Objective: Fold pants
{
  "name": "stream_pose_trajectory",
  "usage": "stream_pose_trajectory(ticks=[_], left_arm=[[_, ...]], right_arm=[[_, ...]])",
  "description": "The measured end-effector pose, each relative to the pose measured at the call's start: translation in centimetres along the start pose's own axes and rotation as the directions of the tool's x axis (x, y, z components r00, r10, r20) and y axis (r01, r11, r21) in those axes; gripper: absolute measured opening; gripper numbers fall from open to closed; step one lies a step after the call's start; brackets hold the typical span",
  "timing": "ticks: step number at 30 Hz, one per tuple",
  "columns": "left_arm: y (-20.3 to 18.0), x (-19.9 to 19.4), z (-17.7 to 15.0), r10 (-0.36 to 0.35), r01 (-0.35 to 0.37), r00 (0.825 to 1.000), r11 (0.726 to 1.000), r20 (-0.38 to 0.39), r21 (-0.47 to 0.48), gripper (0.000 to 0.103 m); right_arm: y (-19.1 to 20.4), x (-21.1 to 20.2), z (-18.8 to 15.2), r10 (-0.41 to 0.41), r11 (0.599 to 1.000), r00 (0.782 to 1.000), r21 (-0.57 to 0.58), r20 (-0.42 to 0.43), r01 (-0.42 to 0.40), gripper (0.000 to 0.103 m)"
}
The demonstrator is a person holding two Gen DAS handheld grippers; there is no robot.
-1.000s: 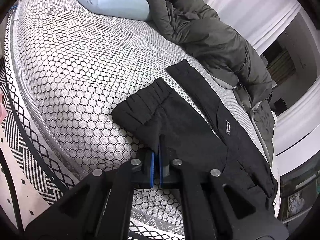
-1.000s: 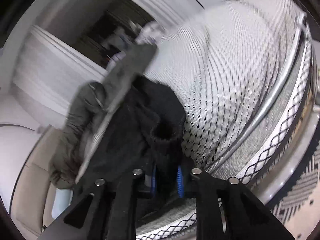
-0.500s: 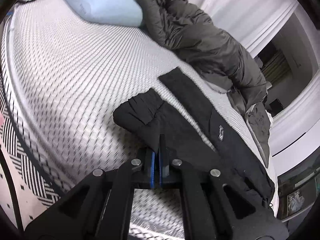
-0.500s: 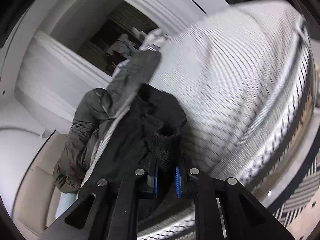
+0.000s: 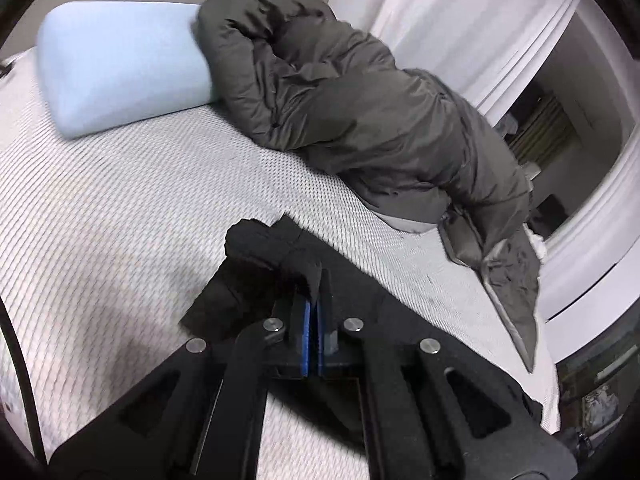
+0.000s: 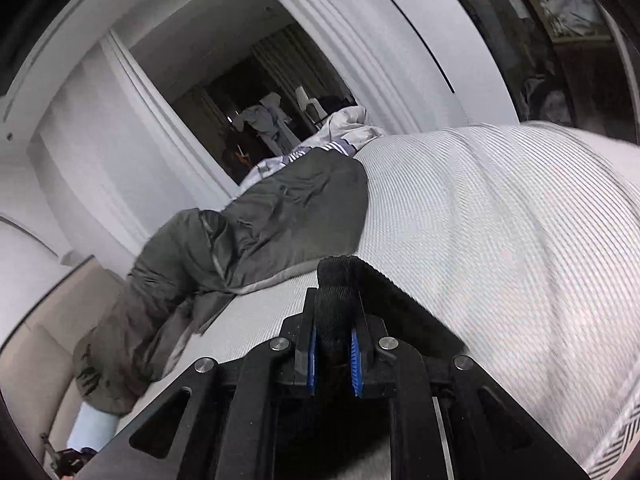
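A bed with a white honeycomb-textured mattress [image 5: 132,208] fills both views. At the far left a pale blue pillow [image 5: 120,68] lies at the head, touching a crumpled grey-green duvet [image 5: 360,112] that runs along the far side.

The black pants [image 5: 256,256] are lifted partly off the mattress, bunched just ahead of the left tongs [image 5: 314,312], whose blue pads are pressed fully together on a thin fold of the cloth. The rest of the garment trails down and to the right, under the tool.

In the right wrist view, the right tongs [image 6: 332,344] are clamped on a thick ribbed band of the pants [image 6: 338,280], probably a cuff or waistband, which stands up between the pads. The duvet [image 6: 256,232] lies beyond and to the left.

Both hands seem equally near. No containers appear.
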State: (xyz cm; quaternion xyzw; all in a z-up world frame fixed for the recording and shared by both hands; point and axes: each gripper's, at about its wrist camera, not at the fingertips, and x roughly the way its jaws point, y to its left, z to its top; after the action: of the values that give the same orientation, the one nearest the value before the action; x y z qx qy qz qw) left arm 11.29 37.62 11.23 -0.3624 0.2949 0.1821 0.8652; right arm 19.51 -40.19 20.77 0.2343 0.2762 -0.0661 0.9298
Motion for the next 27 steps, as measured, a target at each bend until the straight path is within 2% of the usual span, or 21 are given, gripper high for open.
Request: stream_pose_trajectory(ticks=[2, 5, 6, 7, 8, 9, 10, 11, 13, 16, 19, 21, 22, 24, 27], left_arm=[[-2.2, 3.5, 1.9, 0.039, -0.038, 0.999, 0.999, -0.015, 0.031, 0.0], [-4.5, 9.4, 4.1, 0.113, -0.108, 0.991, 0.992, -0.078, 0.069, 0.001], [-4.8, 11.4, 4.7, 0.129, -0.123, 0.987, 0.99, -0.091, 0.071, 0.009], [-4.9, 12.6, 5.0, 0.137, -0.129, 0.985, 0.989, -0.102, 0.077, 0.032], [-4.9, 13.8, 5.2, 0.147, -0.138, 0.982, 0.987, -0.117, 0.081, 0.048], [-4.9, 14.3, 5.3, 0.165, -0.156, 0.98, 0.984, -0.115, 0.082, 0.074], [-4.9, 14.1, 5.2, 0.162, -0.154, 0.982, 0.984, -0.097, 0.085, 0.08], [-4.9, 13.7, 5.1, 0.151, -0.143, 0.985, 0.985, -0.082, 0.096, 0.083], [-4.9, 12.9, 4.6, 0.147, -0.136, 0.985, 0.983, -0.087, 0.122, 0.093], [-4.8, 10.0, 2.6, 0.124, -0.112, 0.989, 0.983, -0.075, 0.144, 0.093], [-4.8, 7.1, -0.6, 0.069, -0.053, 0.992, 0.988, -0.109, 0.143, 0.093], [-5.1, 5.4, -3.5, 0.008, 0.012, 0.99, 0.991, -0.144, 0.132, 0.093], [-5.5, 4.8, -5.0, -0.029, 0.05, 0.986, 0.991, -0.167, 0.126, 0.093], [-6.1, 4.7, -7.5, -0.09, 0.114, 0.972, 0.988, -0.216, 0.101, 0.091], [-7.0, 5.5, -10.5, -0.112, 0.138, 0.954, 0.988, -0.279, 0.075, 0.079]], right_arm=[[1.2, 3.7, 1.9, -0.026, 0.999, 0.999, -0.03, -0.027, 0.025, 0.012], [3.9, 11.0, 3.5, -0.127, 0.983, 0.987, -0.147, -0.097, 0.112, 0.014], [4.3, 13.0, 3.7, -0.151, 0.978, 0.982, -0.162, -0.114, 0.132, 0.024], [4.5, 14.4, 3.7, -0.172, 0.973, 0.977, -0.174, -0.126, 0.148, 0.041], [4.5, 15.9, 3.7, -0.199, 0.967, 0.972, -0.184, -0.124, 0.175, 0.049], [4.5, 16.7, 3.6, -0.234, 0.96, 0.966, -0.186, -0.109, 0.211, 0.061], [4.3, 16.9, 3.3, -0.248, 0.957, 0.963, -0.184, -0.107, 0.226, 0.063], [4.2, 16.6, 3.0, -0.246, 0.958, 0.964, -0.178, -0.103, 0.226, 0.063], [4.3, 15.4, 1.8, -0.23, 0.959, 0.967, -0.197, -0.109, 0.206, 0.073], [4.3, 12.6, -0.4, -0.17, 0.973, 0.979, -0.178, -0.114, 0.148, 0.088], [4.6, 9.5, -3.4, -0.103, 0.988, 0.985, -0.13, -0.138, 0.085, 0.091], [4.9, 8.4, -5.0, -0.076, 0.991, 0.983, -0.119, -0.165, 0.057, 0.092], [5.6, 7.9, -6.0, -0.068, 0.991, 0.977, -0.126, -0.202, 0.043, 0.092], [6.2, 6.7, -7.6, -0.047, 0.993, 0.975, -0.118, -0.216, 0.022, 0.093], [6.5, 5.2, -10.3, 0.004, 0.996, 0.97, -0.089, -0.242, -0.026, 0.094]])
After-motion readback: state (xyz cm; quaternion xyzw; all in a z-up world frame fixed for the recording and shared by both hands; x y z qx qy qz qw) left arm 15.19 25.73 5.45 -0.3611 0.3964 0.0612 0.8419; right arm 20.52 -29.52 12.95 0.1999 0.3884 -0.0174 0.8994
